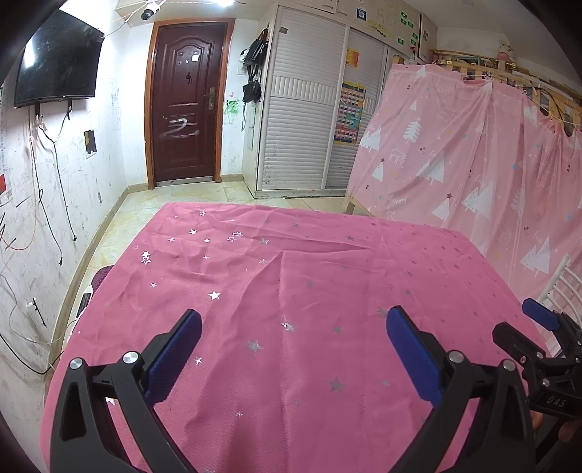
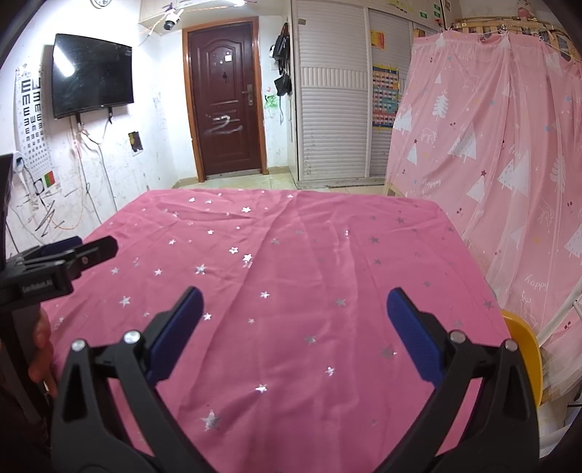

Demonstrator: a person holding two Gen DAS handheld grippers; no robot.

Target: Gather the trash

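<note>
Hovering over the pink tablecloth (image 1: 291, 291), the left gripper (image 1: 294, 334) has its 2 fingers spread wide, holding nothing. From the right wrist, the right gripper (image 2: 294, 320) gapes equally over that cloth, empty; no trash shows anywhere, so I'd scan beyond the cloth's edges before closing.

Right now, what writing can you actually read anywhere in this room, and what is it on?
"DAS": right gripper body.
"happy": pink tree-print curtain.
Rows of "E": eye chart.
White lettering on the left gripper: blurred.
Wardrobe poster, green stickers: too small.
</note>
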